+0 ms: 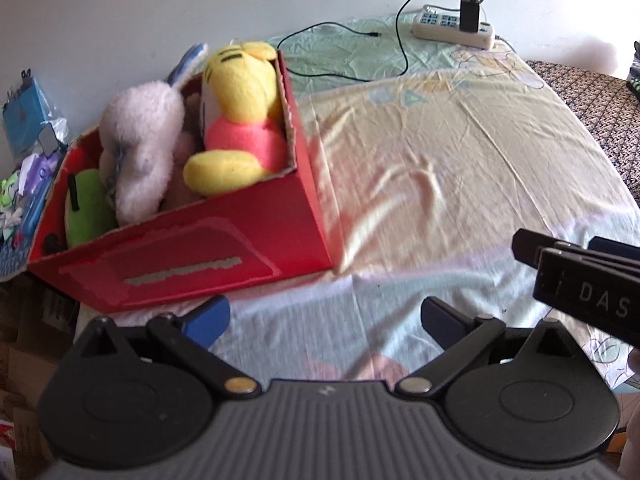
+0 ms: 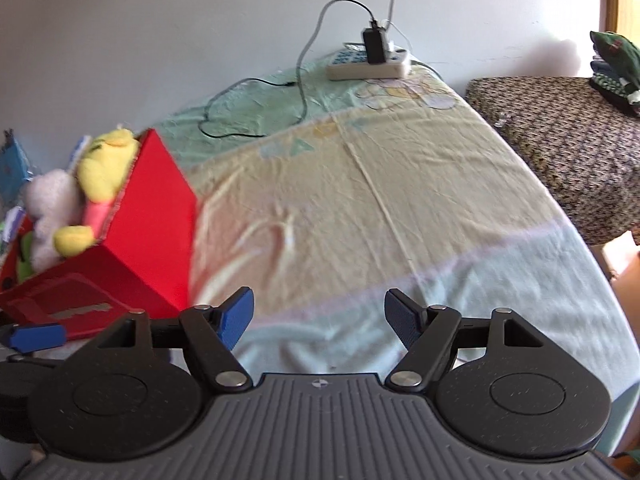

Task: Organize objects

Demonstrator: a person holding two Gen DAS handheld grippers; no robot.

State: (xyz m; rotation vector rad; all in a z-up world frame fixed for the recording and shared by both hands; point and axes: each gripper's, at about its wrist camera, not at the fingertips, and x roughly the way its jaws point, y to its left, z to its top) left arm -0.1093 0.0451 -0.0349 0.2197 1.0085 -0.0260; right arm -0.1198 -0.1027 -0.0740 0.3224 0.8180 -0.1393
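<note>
Plush toys — a yellow bear (image 1: 236, 120), a white one (image 1: 140, 152) and a green one (image 1: 86, 208) — are packed in the red box (image 1: 200, 264) at the bed's left edge. Both the left gripper (image 1: 326, 320) and the right gripper (image 2: 320, 320) are held wide apart and empty above the sheet (image 1: 440, 180) — a power strip (image 1: 454, 30) is seen by the wall.

— Any legible text noted?
— "DAS" in pale caps, seen on side of right gripper (image 1: 576, 280), cut off at frame edge. Torn label on red box (image 1: 192, 268): nothing readable.
</note>
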